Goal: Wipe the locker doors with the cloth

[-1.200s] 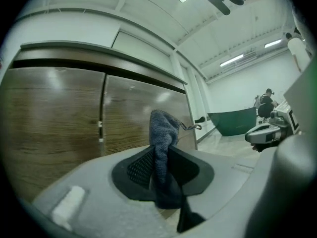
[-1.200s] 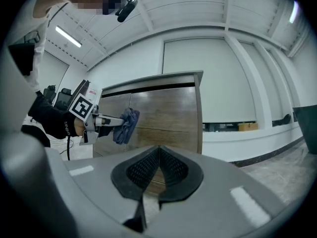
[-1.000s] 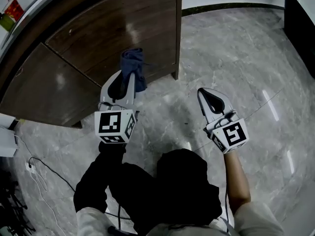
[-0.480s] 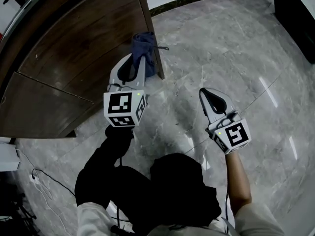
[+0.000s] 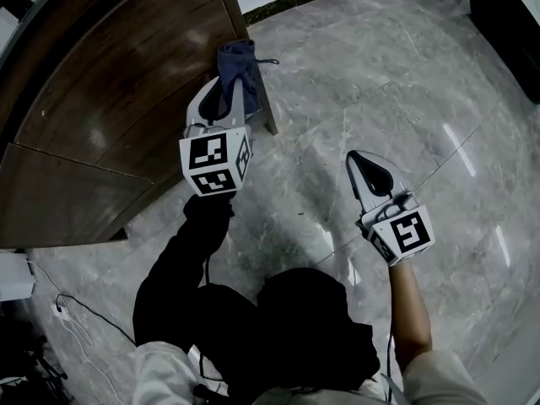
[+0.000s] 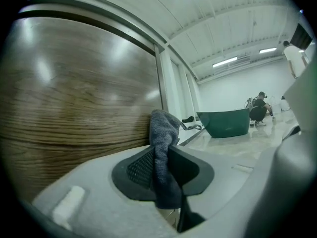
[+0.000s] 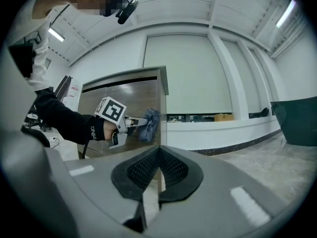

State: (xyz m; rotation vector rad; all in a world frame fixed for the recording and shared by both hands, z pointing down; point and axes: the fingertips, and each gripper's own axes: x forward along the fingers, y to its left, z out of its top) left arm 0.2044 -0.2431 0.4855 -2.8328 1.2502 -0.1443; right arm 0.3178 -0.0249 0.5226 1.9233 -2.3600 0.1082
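Note:
A dark blue cloth (image 5: pixel 238 62) is clamped in my left gripper (image 5: pixel 233 87), whose jaws are shut on it. It rests against the brown wooden locker door (image 5: pixel 126 83), right at the door's right edge. In the left gripper view the cloth (image 6: pixel 163 143) stands up between the black pads, with the wood door (image 6: pixel 74 98) close on the left. My right gripper (image 5: pixel 364 164) hangs over the marble floor, away from the locker, shut and empty. From the right gripper view (image 7: pixel 158 157) I see the left gripper (image 7: pixel 130 124) and the cloth (image 7: pixel 150 122) at the door.
Grey marble floor (image 5: pixel 380 83) spreads to the right of the locker. Cables (image 5: pixel 72 310) and a white box (image 5: pixel 13 277) lie at the lower left. Dark furniture (image 5: pixel 510 32) stands at the upper right. A green tub (image 6: pixel 225 123) and a seated person (image 6: pixel 257 110) are far off.
My left gripper has carried the cloth across the locker front to the door's right edge. The right gripper has shifted slightly and stays shut.

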